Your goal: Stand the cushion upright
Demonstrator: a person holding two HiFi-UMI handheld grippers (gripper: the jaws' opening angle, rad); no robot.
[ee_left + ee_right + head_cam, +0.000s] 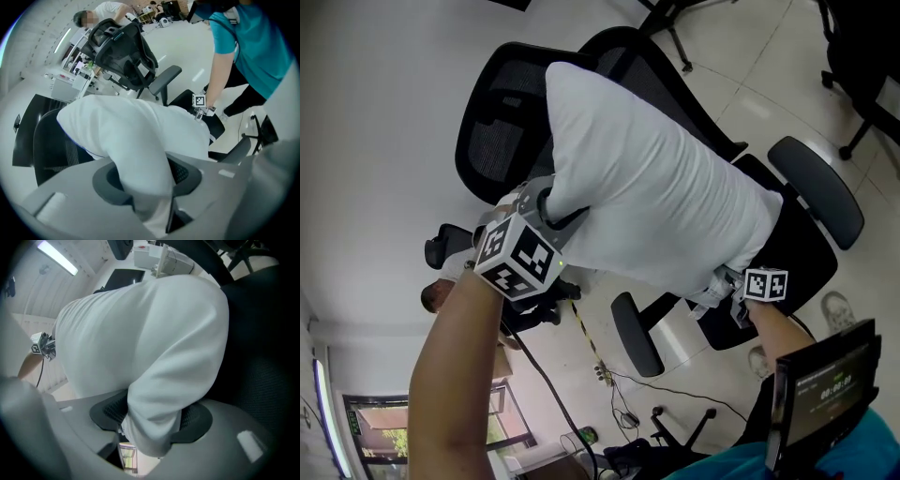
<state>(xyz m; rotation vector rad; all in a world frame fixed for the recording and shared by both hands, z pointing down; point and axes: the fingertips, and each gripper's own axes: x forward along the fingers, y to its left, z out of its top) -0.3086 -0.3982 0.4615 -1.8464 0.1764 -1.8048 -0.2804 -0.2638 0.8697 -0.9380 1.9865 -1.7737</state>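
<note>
A white cushion (656, 197) lies slanted across a black mesh office chair (492, 141), its upper end against the backrest and its lower end over the seat (811, 258). My left gripper (551, 208) is at the cushion's left edge. In the left gripper view a fold of the cushion (131, 131) runs down between the jaws of my left gripper (145, 183), squeezed narrow there. My right gripper (722, 281) is at the lower corner. In the right gripper view that corner of the cushion (140, 333) hangs between the jaws of my right gripper (154, 423), with both pads showing beside it.
The chair's armrests (816, 187) (633, 333) flank the seat. Another black chair (124, 51) stands behind, one more at the head view's top right (862, 56). Cables (619, 394) trail on the floor. A screen device (825, 394) sits at my chest. A person (108, 9) is far off.
</note>
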